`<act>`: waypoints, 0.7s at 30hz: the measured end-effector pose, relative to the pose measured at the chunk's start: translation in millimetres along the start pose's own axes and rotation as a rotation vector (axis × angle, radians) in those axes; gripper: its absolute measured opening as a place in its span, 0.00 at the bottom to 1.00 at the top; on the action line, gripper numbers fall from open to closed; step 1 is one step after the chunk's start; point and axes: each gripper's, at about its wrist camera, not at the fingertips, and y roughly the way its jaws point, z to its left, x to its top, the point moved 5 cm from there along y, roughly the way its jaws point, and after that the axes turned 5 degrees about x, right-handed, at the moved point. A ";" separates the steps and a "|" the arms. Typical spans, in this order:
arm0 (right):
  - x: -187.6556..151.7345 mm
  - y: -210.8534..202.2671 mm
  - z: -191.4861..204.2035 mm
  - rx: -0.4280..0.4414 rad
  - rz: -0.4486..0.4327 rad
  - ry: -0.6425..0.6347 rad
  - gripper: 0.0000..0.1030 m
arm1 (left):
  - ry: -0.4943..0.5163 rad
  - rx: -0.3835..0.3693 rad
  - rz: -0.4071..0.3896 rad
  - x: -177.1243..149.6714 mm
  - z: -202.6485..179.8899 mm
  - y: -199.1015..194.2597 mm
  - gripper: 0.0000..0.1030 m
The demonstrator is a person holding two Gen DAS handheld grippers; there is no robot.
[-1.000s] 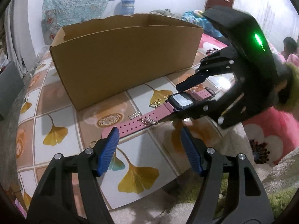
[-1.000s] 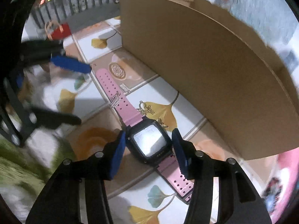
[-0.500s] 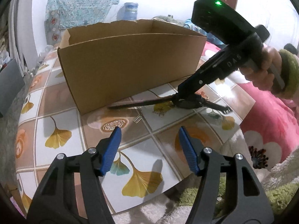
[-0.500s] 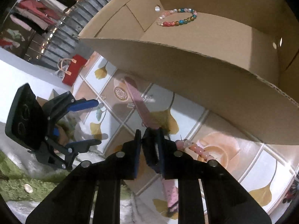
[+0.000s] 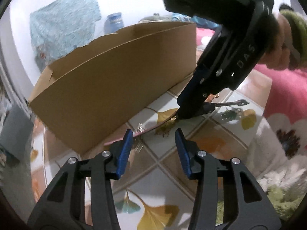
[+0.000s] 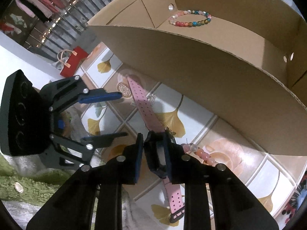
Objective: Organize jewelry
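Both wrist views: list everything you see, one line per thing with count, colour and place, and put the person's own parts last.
cardboard box: one, brown, open top, on the tiled cloth behind the jewelry
beaded bracelet: one, multicoloured, inside the box
watch: one, pink strap, black case, turned on edge between the right tool's pads
pink bead bracelet: one, pink, on the cloth beside the watch case
small silver pieces: a few, silver, by the strap
tiled cloth: one, ginkgo-leaf print, under everything
red bag: one, red, background
left tool: one, black with blue pads, open, empty
right tool: one, black, gripping the watch case
hand: one, green cuff, holding the right tool
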 end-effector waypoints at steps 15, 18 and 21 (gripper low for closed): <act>-1.3 -2.4 -11.0 0.091 -0.023 0.019 0.21 | 0.050 -0.018 0.047 13.6 -7.2 23.3 0.16; -4.6 -6.8 -16.4 0.118 -0.063 0.049 0.21 | 0.053 -0.027 0.043 13.4 -5.9 25.9 0.11; -16.0 -20.3 -17.7 0.114 -0.134 0.066 0.21 | 0.077 -0.034 0.036 12.0 -7.7 25.0 0.10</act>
